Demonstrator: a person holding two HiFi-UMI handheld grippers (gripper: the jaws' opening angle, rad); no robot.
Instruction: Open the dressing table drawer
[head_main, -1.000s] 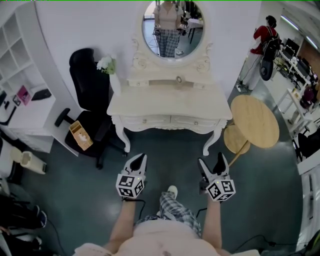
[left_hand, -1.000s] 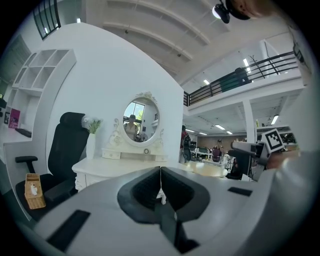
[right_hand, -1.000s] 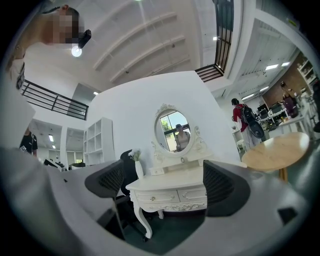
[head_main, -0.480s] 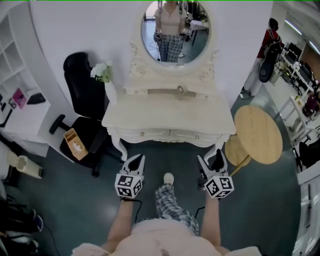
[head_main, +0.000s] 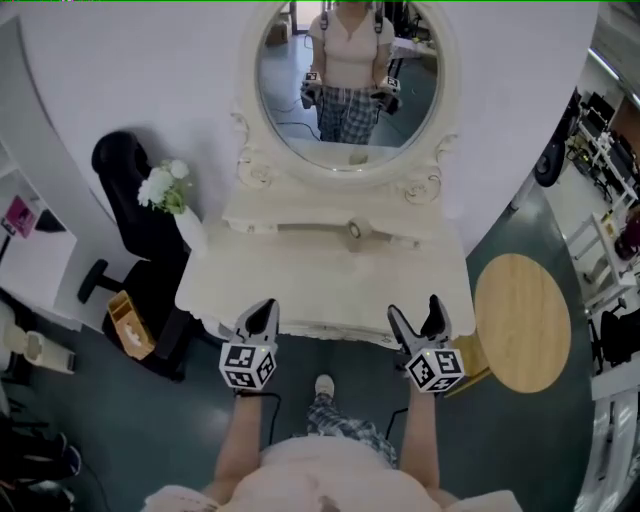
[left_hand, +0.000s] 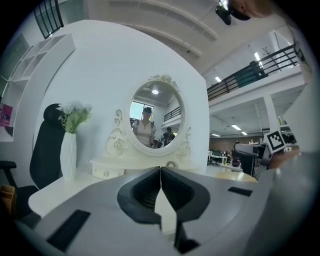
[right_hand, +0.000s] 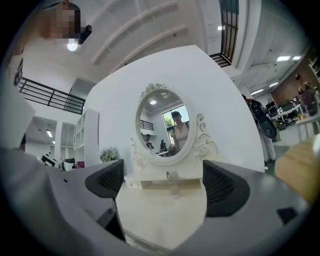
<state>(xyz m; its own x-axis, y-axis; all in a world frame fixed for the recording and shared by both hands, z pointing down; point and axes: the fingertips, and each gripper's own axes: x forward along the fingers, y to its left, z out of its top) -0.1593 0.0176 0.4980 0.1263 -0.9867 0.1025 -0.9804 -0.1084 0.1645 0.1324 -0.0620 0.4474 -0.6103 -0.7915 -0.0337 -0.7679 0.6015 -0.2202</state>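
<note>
Currently, left gripper (head_main: 262, 312) fingers pressed together, empty, right gripper (head_main: 414, 312) fingers spread wide, empty, both near dressing table (head_main: 330, 290).

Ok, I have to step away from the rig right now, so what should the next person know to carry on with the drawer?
Left gripper: jaws together, holding nothing.
Right gripper: jaws apart, nothing between them.
Both are held at the front edge of the dressing table, facing its mirror.
Done: only the approach. No drawer shows pulled out; the front drawers are out of sight below the tabletop edge.
Left: lower a gripper to a drawer knob, close on it, pull.
</note>
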